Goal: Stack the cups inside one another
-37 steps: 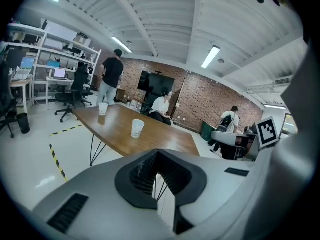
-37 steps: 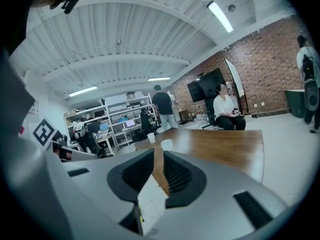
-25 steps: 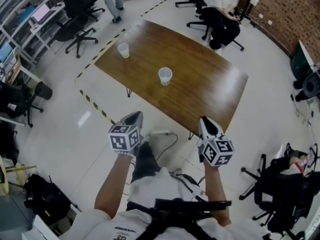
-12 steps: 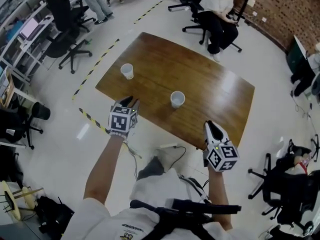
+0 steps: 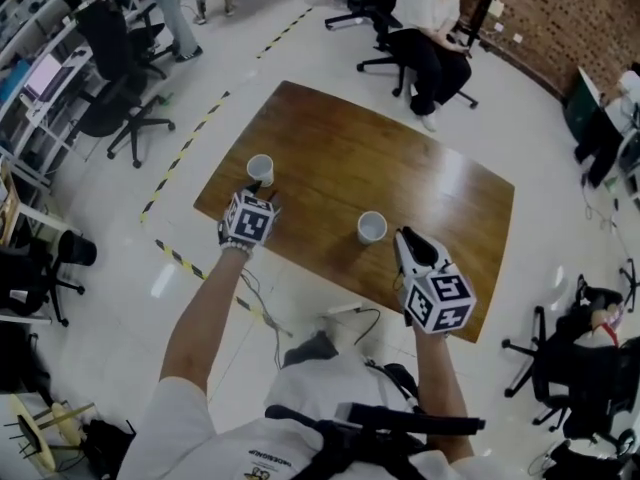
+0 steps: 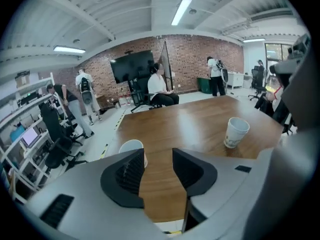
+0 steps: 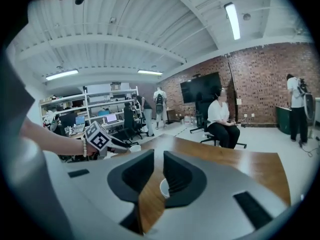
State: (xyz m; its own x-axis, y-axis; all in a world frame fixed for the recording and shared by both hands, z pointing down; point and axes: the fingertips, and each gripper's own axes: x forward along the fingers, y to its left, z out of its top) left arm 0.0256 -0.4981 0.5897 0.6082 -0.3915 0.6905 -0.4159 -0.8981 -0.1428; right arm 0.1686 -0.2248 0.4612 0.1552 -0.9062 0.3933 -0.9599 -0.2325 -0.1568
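Two white paper cups stand upright and apart on the brown table (image 5: 440,178). The left cup (image 5: 260,168) is near the table's left corner, and the other cup (image 5: 371,227) is near the front edge. My left gripper (image 5: 267,196) hangs just short of the left cup. Its jaws have just been opening and stand open with nothing between them. In the left gripper view (image 6: 159,154) that cup (image 6: 131,145) peeks out behind the left jaw. My right gripper (image 5: 408,240) is open beside the other cup (image 7: 164,188); its jaws have just closed a little on nothing.
A person (image 5: 425,18) sits on an office chair beyond the table's far edge. More chairs (image 5: 110,108) stand to the left and right. Yellow-black tape (image 5: 185,148) runs along the floor by the table's left side. A cable (image 5: 350,313) lies on the floor under the near edge.
Both grippers have moved forward from in front of the body to the table's near edge. The left one went to the left cup, the right one to the other cup.
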